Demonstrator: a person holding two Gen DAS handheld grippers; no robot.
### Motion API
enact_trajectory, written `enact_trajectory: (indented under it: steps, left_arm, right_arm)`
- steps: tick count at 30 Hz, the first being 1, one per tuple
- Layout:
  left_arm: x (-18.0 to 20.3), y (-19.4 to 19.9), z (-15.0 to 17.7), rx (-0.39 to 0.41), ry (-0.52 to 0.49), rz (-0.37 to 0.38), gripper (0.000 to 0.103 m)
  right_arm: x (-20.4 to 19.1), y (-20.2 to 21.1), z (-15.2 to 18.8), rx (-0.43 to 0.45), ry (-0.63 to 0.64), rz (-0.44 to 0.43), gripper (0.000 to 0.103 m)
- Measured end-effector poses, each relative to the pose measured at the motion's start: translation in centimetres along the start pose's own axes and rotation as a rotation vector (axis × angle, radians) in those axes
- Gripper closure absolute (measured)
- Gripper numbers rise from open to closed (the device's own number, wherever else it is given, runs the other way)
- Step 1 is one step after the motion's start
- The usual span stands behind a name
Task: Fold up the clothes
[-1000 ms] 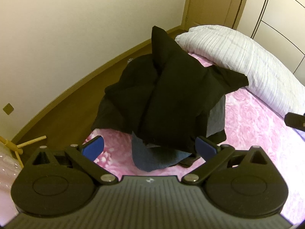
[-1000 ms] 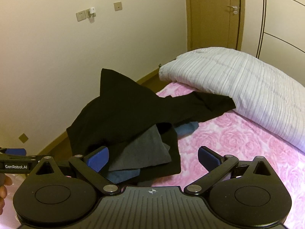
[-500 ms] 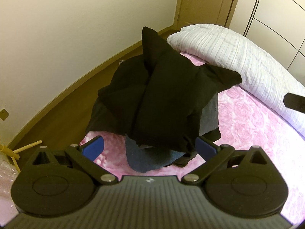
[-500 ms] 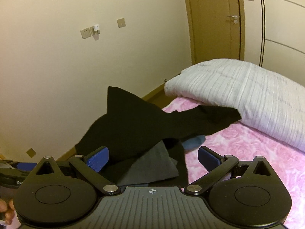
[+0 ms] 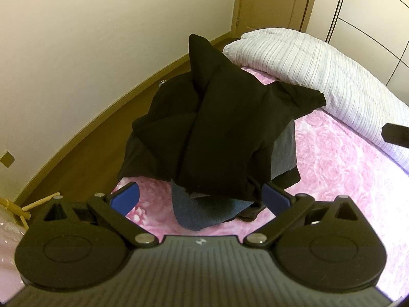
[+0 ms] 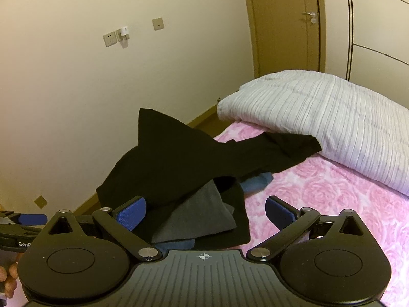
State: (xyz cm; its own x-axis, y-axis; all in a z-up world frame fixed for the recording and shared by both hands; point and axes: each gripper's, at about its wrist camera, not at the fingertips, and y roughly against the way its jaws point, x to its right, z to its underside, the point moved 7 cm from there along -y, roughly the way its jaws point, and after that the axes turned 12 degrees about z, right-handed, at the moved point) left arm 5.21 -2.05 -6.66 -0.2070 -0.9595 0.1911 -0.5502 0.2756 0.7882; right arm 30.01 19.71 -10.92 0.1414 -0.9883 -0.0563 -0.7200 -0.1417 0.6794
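A heap of clothes lies at the corner of a bed with a pink floral cover (image 5: 332,168) (image 6: 319,186). A black garment (image 5: 219,133) (image 6: 179,161) tops the heap, one corner sticking up. Under it lie a grey garment (image 6: 199,217) (image 5: 285,151) and a blue one (image 5: 204,212) (image 6: 255,181). My left gripper (image 5: 199,198) is open, held just short of the heap's near edge, nothing between its fingers. My right gripper (image 6: 205,211) is open too, hovering before the grey and black cloth. The left gripper's blue tip (image 6: 33,218) shows at the right view's left edge.
A white ribbed duvet (image 5: 319,76) (image 6: 319,117) is bunched at the far end of the bed. A cream wall and wooden floor (image 5: 84,163) run along the left. A closed door (image 6: 288,23) and wardrobe stand behind. A wooden stand (image 5: 23,204) sits low left.
Both grippers have tilted upward and drawn back slightly, so the heap sits lower in each view. The clothes have not moved and both grippers stay open.
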Motion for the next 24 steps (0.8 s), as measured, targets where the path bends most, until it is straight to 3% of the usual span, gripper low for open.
enact_trajectory:
  steps: [24]
  left_arm:
    - [2.3,-0.5,1.2,-0.015,0.004,-0.007,0.002]
  right_arm:
    - [1.9,-0.7,0.9,-0.034,0.008,-0.016,0.001]
